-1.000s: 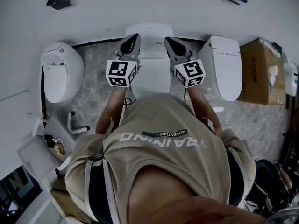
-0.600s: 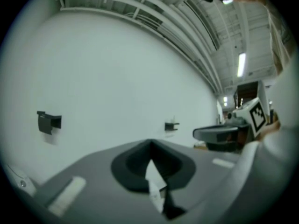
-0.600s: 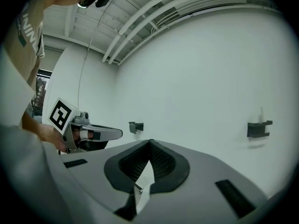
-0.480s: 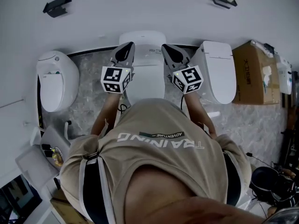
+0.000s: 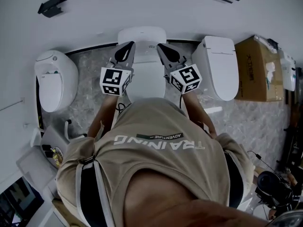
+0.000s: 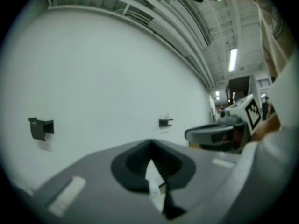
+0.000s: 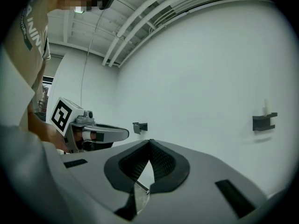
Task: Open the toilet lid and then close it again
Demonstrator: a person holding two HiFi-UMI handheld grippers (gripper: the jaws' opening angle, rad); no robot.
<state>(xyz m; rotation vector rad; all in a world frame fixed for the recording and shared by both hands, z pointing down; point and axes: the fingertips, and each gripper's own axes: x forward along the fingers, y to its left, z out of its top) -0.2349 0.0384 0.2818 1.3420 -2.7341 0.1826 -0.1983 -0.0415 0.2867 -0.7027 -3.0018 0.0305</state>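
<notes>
While the head view lays out the whole row, the two gripper views barely catch any of it. Going left to right from above, there's a rounded toilet [image 5: 54, 79] on the far left, then the left gripper [image 5: 127, 46]. Next is the middle toilet [image 5: 142, 34], which the person stands right in front of. After that come the right gripper [image 5: 163, 50], a boxier toilet [image 5: 218, 67] and a cardboard box [image 5: 258, 70] at the far right.

Both grippers hang over the middle toilet, one at each side of it, pointing at the white wall [image 5: 142, 8]. The toilet lid [image 5: 147, 82] lies between and below them. It looks like it's down, just a smooth white surface, though the person's shirt [image 5: 161, 141] covers its near end. From up there I can't tell if either gripper touches it.

What the head view doesn't give you is the jaws, which are just dark wedges from above. The left gripper view sorts that out: its jaws are clenched, tips meeting. Same story in the right gripper view, pinched together tip to tip.

Neither gripper view shows the toilet. They get wall, ceiling pipes [image 6: 140, 13] and dark wall brackets [image 6: 41, 127]. Each one also sees the other gripper off to the side with its marker cube [image 7: 63, 113].
</notes>
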